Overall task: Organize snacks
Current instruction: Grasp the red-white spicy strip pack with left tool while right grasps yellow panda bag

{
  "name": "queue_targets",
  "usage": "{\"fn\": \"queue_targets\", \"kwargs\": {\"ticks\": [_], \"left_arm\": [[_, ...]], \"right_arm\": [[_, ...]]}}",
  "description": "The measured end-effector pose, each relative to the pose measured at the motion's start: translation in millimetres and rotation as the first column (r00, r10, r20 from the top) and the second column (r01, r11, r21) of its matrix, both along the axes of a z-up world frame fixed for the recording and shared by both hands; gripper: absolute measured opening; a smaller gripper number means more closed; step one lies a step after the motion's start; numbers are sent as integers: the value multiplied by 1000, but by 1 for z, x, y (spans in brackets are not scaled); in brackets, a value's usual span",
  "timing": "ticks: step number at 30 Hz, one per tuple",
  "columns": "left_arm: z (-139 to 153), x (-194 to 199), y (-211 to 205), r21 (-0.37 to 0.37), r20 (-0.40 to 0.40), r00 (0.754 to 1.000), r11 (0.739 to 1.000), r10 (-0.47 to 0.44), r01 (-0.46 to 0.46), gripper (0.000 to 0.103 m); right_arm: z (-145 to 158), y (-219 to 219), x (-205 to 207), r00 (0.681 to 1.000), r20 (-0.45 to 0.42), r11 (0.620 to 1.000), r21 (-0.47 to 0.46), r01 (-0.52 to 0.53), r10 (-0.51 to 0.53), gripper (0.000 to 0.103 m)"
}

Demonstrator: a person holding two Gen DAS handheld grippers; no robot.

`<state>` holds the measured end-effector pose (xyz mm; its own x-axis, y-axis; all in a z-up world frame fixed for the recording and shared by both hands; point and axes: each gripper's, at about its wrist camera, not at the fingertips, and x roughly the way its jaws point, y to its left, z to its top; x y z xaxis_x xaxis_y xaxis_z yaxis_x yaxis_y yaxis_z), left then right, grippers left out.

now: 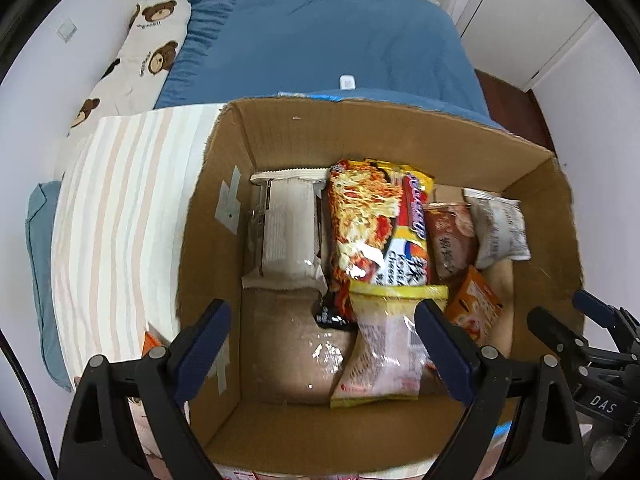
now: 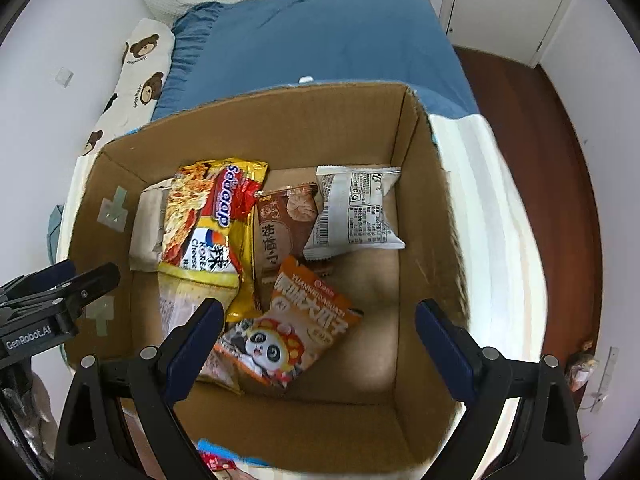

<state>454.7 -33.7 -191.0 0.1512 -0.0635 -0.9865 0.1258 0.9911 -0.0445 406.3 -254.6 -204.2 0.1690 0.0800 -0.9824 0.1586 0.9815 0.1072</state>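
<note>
An open cardboard box (image 1: 280, 132) (image 2: 280, 120) sits on the bed and holds several snack packets. From left to right these are a white packet (image 1: 286, 224), a Sedaap noodle pack (image 1: 372, 220) (image 2: 204, 216), a brown packet (image 1: 450, 236) (image 2: 280, 228) and a small white packet (image 1: 500, 228) (image 2: 356, 212). In front lie a second yellow-edged noodle pack (image 1: 384, 344) and an orange panda packet (image 2: 292, 328) (image 1: 474, 304). My left gripper (image 1: 322, 306) hangs open over the box's left part, holding nothing. Over the right part, my right gripper (image 2: 320, 306) is also open and holds nothing.
The box rests on a striped sheet (image 1: 120, 208) beside a blue quilt (image 1: 320, 40) and a bear-print pillow (image 1: 152, 32). More packets (image 2: 212, 456) lie outside the box's near wall. White cupboards (image 1: 540, 20) and wooden floor (image 2: 520, 120) are to the right.
</note>
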Motion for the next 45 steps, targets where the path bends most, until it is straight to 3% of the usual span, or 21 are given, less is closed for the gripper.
{"fn": "queue_targets", "kwargs": {"ticks": [7, 14, 20, 22, 25, 29, 32, 35, 38, 39, 40, 41, 42, 43, 45], "left_arm": [[49, -44, 0, -32, 132, 991, 999, -13, 18, 94], [110, -92, 3, -84, 265, 964, 996, -11, 35, 94], [121, -137, 13, -72, 302, 953, 996, -21, 45, 94], [111, -153, 19, -26, 301, 953, 999, -38, 48, 94], [74, -178, 39, 49, 260, 965, 999, -30, 18, 94], [-5, -193, 79, 78, 81, 995, 995, 59, -66, 94], [-60, -199, 105, 102, -32, 990, 986, 136, -132, 94], [-95, -203, 125, 93, -114, 972, 976, 206, -196, 94], [-113, -199, 136, 86, -134, 959, 967, 249, -239, 94], [-117, -197, 139, 82, -138, 956, 965, 258, -249, 94], [-121, -194, 140, 79, -139, 954, 964, 265, -256, 94], [-124, -191, 141, 71, -132, 954, 963, 268, -260, 94], [-125, -188, 142, 65, -121, 956, 963, 267, -261, 88], [-126, -186, 142, 60, -113, 957, 963, 266, -261, 75], [-127, -183, 141, 50, -111, 959, 966, 259, -255, 54]], "right_arm": [[50, 7, -35, 993, 122, 1000, -20, -1, 3, 99], [103, 22, -81, 971, 238, 1000, -10, -7, 9, 100], [118, 38, -130, 959, 281, 999, 17, -35, 29, 100], [109, 41, -144, 964, 265, 998, 38, -42, 31, 100], [74, 47, -163, 979, 198, 996, 66, -54, 40, 100], [12, 51, -170, 995, 90, 994, 98, -52, 43, 100], [-30, 56, -167, 998, 46, 995, 95, -40, 36, 100], [-54, 64, -161, 999, 19, 994, 102, -44, 43, 100], [-70, 73, -152, 998, 16, 995, 72, -65, 64, 98], [-75, 77, -149, 997, 11, 995, 58, -76, 75, 89], [-80, 80, -147, 997, 3, 996, 47, -82, 82, 70], [-84, 81, -145, 996, -8, 995, 46, -89, 89, 64], [-86, 83, -144, 995, -16, 995, 39, -96, 97, 62], [-86, 85, -144, 994, -17, 994, 34, -108, 109, 56], [-86, 86, -149, 990, -28, 991, 14, -136, 136, 55]]}}
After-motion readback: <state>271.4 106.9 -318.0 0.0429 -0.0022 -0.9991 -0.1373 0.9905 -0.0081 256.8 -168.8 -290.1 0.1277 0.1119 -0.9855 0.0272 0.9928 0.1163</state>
